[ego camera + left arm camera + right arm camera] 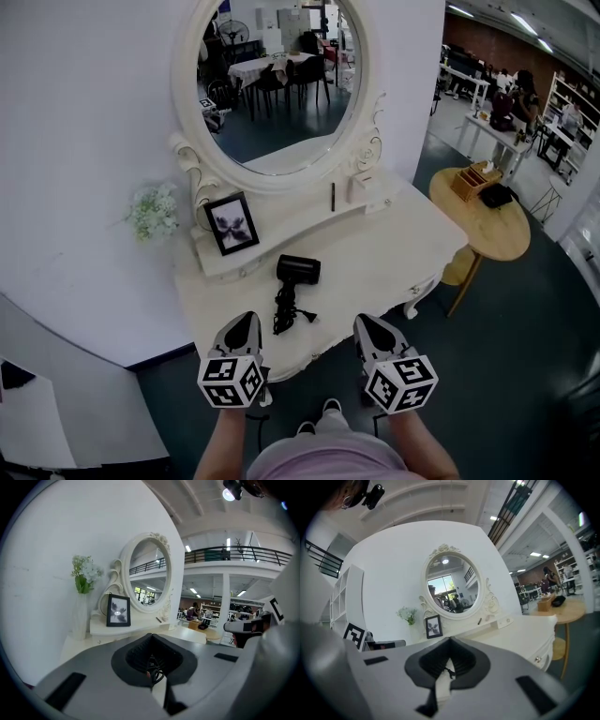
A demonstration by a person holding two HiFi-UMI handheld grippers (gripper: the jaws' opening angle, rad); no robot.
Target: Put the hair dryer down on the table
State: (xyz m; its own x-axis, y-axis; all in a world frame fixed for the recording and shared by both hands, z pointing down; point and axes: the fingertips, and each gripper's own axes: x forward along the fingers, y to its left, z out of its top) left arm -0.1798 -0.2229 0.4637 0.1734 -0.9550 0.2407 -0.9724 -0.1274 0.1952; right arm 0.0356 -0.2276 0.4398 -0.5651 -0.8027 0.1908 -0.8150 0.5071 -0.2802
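A black hair dryer (298, 270) lies on the white dressing table (394, 253), with its coiled black cord (284, 310) trailing toward the front edge. Neither gripper touches it. My left gripper (243, 329) hovers at the table's front edge just left of the cord, jaws shut and empty. My right gripper (368, 326) hovers at the same edge to the right of the cord, also shut with nothing in it. In the left gripper view the cord (154, 666) shows past the closed left gripper (151, 635). The right gripper (450, 640) points at the table and mirror.
An oval mirror (281, 75) stands at the table's back above a raised shelf. On the shelf are a framed picture (232, 223) and a vase of flowers (155, 212). A round wooden side table (487, 230) stands to the right. The person's feet are below the front edge.
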